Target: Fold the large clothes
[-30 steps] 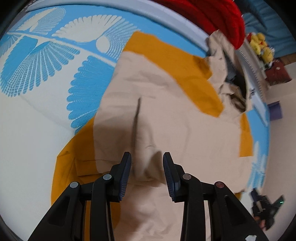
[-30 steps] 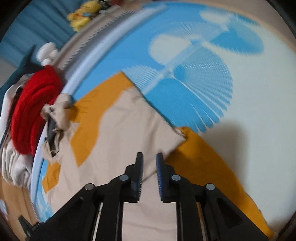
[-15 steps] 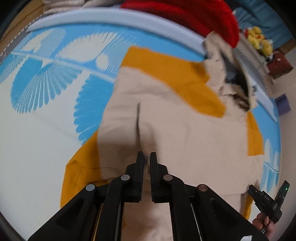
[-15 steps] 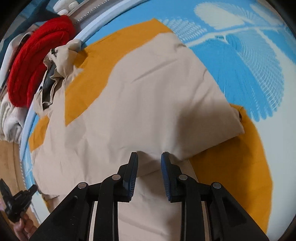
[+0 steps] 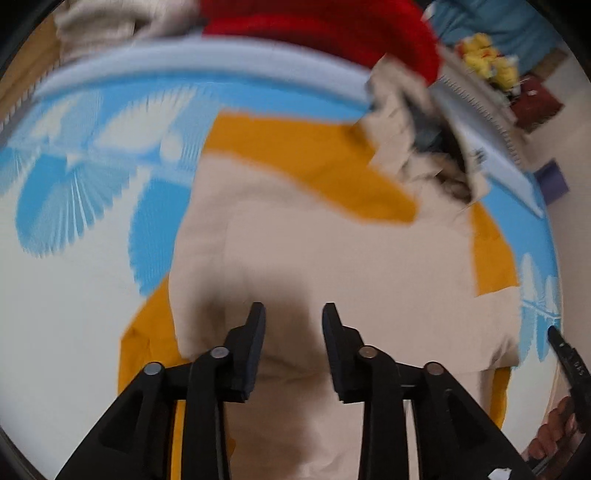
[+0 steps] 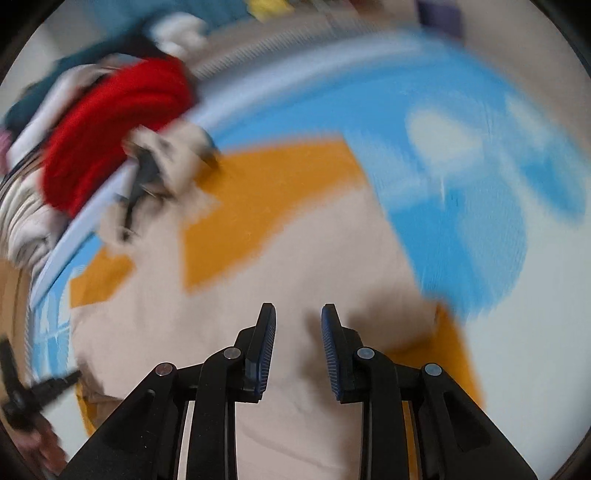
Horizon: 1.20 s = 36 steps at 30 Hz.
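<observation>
A large beige and mustard-orange garment (image 5: 332, 251) lies spread on a blue and white patterned mat (image 5: 74, 206). Its hood (image 5: 417, 147) is bunched at the far edge. My left gripper (image 5: 293, 314) is open just above the beige fabric near its lower part. In the right wrist view the same garment (image 6: 258, 288) fills the middle, blurred. My right gripper (image 6: 298, 314) is open and empty over the beige fabric near an orange sleeve (image 6: 450, 347).
A red garment (image 5: 332, 26) and pale clothes (image 5: 110, 18) are piled beyond the mat's light rim (image 5: 184, 70). They also show in the right wrist view, red pile (image 6: 110, 125). Yellow soft toys (image 5: 487, 62) sit at the far right. The other gripper's tip (image 5: 569, 362) shows at right.
Both grippers have opened: the left was shut on the fabric half a second ago, the right was narrower. Both views have shifted and blurred.
</observation>
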### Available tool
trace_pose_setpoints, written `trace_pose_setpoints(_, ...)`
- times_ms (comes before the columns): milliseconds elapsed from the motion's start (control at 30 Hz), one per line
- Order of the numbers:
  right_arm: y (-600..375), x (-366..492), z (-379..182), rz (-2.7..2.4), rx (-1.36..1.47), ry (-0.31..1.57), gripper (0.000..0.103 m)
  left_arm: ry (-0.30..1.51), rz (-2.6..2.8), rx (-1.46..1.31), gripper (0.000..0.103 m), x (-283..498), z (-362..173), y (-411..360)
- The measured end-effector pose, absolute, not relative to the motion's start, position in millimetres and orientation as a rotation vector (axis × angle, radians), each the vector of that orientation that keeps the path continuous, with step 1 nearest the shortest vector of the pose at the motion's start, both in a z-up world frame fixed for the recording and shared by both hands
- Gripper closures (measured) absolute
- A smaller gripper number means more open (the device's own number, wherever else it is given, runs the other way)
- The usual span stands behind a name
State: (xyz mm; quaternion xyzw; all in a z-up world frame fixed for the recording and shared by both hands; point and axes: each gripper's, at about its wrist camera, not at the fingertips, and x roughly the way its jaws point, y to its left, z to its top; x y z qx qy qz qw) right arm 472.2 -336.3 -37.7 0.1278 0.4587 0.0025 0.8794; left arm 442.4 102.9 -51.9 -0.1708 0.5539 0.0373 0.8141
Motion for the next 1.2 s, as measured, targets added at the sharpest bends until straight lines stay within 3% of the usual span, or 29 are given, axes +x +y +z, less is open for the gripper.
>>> trace_pose_setpoints(233, -309, 448, 18, 0.081, 0.145, 0.821, 0.076, 1.023, 0.054, -0.289, 0.047, 425, -8, 74)
trace_pose_setpoints(500, -314, 426, 32, 0.097, 0.17, 0.801, 0.076, 0.84, 0.058, -0.145, 0.042, 398, 22, 45)
trace_pose_setpoints(900, -343, 454, 25, 0.011, 0.19, 0.875, 0.076, 0.874, 0.11, 0.013, 0.043, 447, 32, 42)
trace_pose_setpoints(1000, -350, 460, 21, 0.019, 0.206, 0.883, 0.088, 0.87, 0.101, -0.031, 0.044, 489, 45, 52)
trace_pose_setpoints(1200, -359, 466, 13, -0.006, 0.188, 0.88, 0.095, 0.904, 0.09, -0.106, 0.067, 588, 46, 64)
